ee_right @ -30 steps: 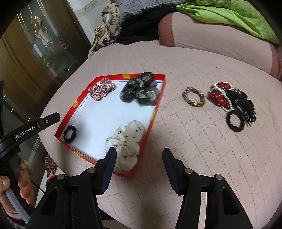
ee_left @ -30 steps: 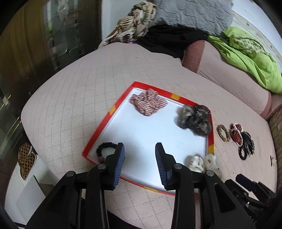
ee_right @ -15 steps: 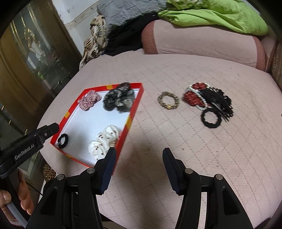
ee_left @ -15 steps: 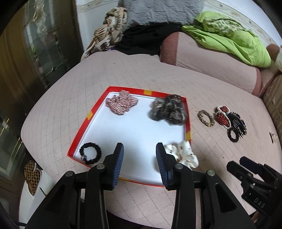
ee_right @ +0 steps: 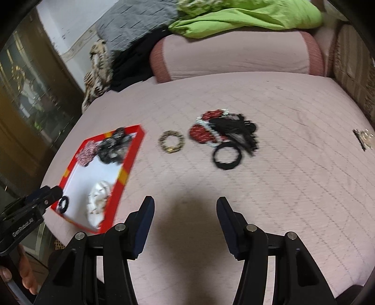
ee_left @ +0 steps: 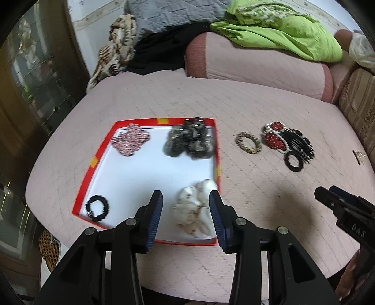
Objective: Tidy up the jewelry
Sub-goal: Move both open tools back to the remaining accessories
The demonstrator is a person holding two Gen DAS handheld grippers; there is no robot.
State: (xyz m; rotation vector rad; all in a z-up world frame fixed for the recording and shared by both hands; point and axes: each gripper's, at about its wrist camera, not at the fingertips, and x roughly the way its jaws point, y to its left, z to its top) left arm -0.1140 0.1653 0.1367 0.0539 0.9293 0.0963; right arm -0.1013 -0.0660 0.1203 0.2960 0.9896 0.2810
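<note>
A red-rimmed white tray [ee_left: 97, 157] [ee_right: 127, 164] lies on the pink quilted surface. In it are a red checked scrunchie [ee_left: 130, 140], a dark grey scrunchie [ee_left: 189, 140], a white scrunchie [ee_left: 195, 208] and a black bead bracelet [ee_left: 97, 208]. Right of the tray lie a gold-brown bracelet [ee_left: 248, 142] [ee_right: 171, 141], red bead pieces [ee_right: 202, 131], a black comb-like clip [ee_right: 239, 131] and a black ring [ee_right: 226, 156]. My left gripper [ee_left: 185, 219] is open and empty above the tray's near edge. My right gripper [ee_right: 185, 225] is open and empty, short of the loose pile.
A small gold and black item [ee_right: 363, 138] lies at the far right. A pink bolster [ee_right: 234, 56] with a green cloth [ee_right: 246, 16] lies behind. Grey and patterned fabrics [ee_left: 121, 44] are piled at the back left. The surface drops off at the left and near edges.
Both grippers have swung right: the tray has slid left in both views and the loose pile has come nearer the centre of the right wrist view. Both stayed open and empty.
</note>
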